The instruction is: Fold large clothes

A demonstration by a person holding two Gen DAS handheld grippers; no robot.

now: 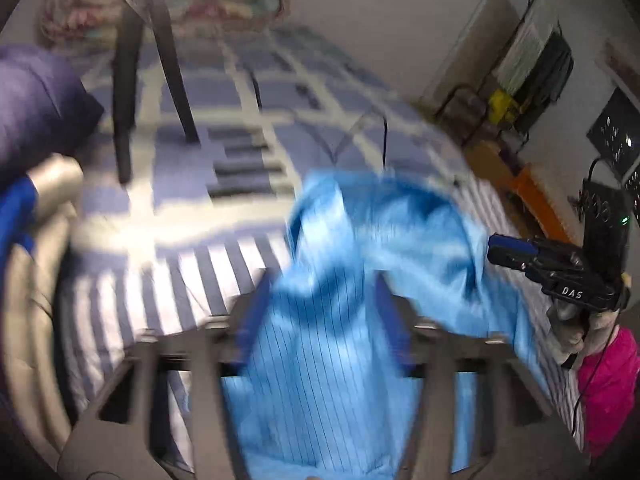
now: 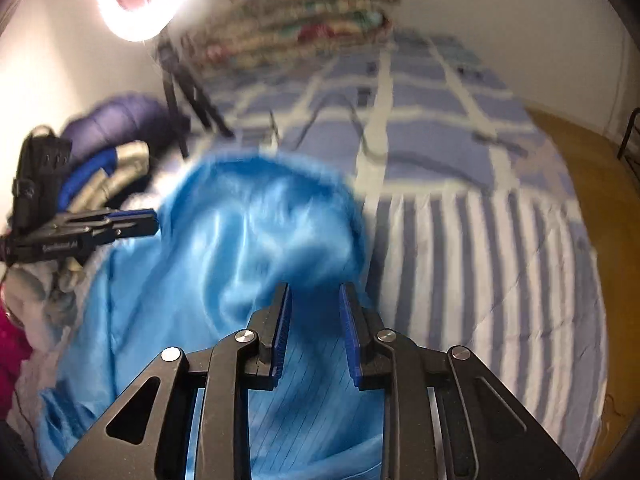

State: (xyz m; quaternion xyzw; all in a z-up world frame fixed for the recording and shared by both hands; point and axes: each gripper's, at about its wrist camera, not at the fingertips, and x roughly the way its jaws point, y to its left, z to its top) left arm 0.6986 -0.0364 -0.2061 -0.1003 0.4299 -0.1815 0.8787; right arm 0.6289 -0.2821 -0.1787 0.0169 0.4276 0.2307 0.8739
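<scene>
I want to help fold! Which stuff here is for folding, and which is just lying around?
For the job:
blue garment
left hand-held gripper
right hand-held gripper

Just lying about:
purple bundle
folded blankets
ring light
striped bedcover

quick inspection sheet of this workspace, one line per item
surface: bed with a blue-and-white checked and striped cover
job's things: light blue garment bunched up on the bed, not folded
clutter: pile of dark blue and grey clothes; folded patterned blanket at the far end
grippers: left gripper and right gripper each have blue cloth between the fingers; grip unclear through blur
cables: thin black cable on the bed
surroundings: lit ring light on a tripod; white wall
</scene>
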